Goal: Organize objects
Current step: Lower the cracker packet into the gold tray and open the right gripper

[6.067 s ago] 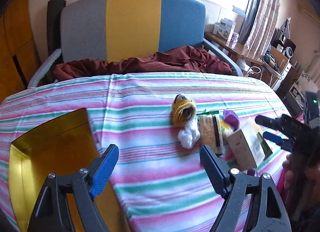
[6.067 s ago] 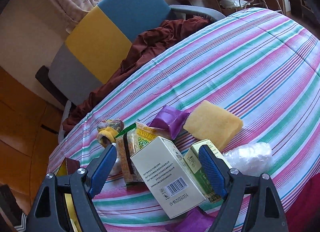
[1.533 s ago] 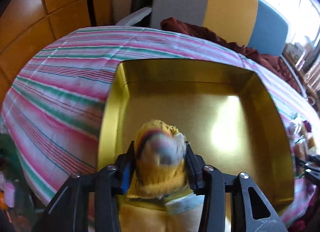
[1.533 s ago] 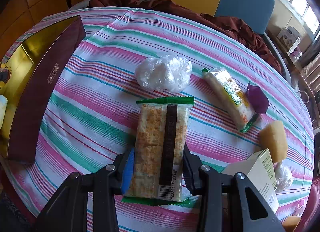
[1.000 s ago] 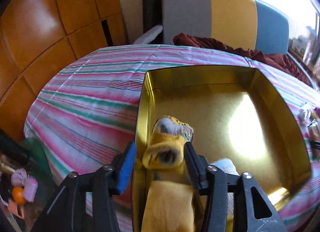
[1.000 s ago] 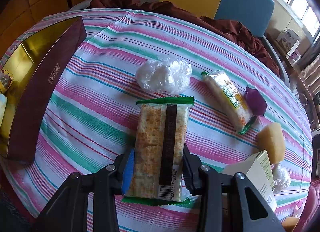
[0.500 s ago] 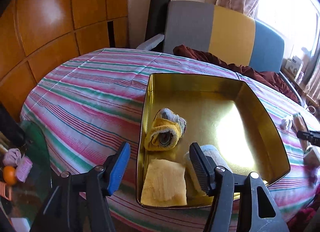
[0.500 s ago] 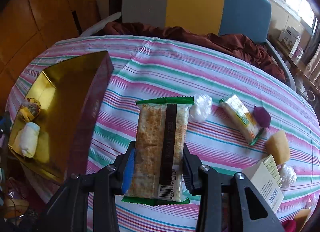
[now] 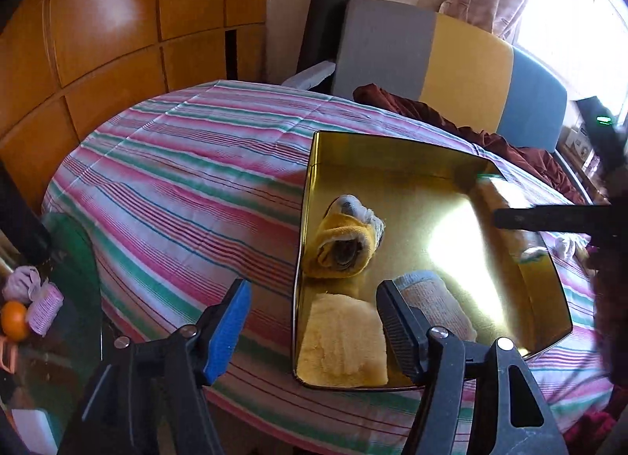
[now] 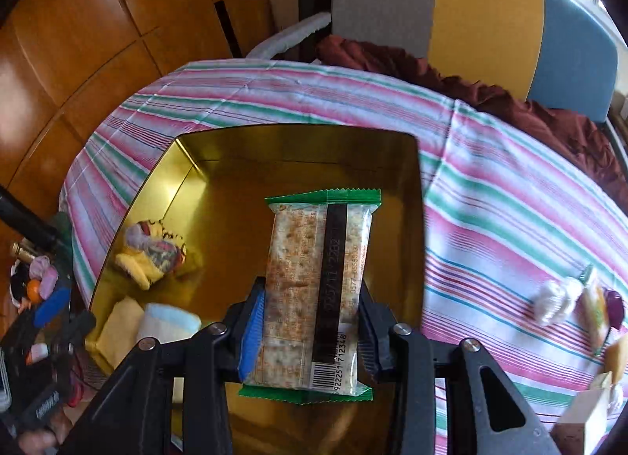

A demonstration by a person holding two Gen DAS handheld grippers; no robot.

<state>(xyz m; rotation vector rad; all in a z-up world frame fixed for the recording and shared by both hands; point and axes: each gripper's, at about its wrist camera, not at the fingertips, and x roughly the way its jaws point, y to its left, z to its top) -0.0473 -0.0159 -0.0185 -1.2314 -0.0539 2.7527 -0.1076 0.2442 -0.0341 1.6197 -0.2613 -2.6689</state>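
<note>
A gold box sits on the striped table. Inside it lie a rolled yellow sock, a yellow cloth and a pale roll. My left gripper is open and empty over the box's near left corner. My right gripper is shut on a cracker packet with green ends and holds it above the middle of the box. The right gripper also shows in the left wrist view at the box's right side.
On the table right of the box lie a white plastic wad, a snack bar, a purple wrapper and a carton. A grey, yellow and blue chair with dark red cloth stands behind. Clutter sits low on the left.
My left gripper let go of the yellow sock in the box and pulled back open. My right gripper carried the cracker packet left from the table to over the box.
</note>
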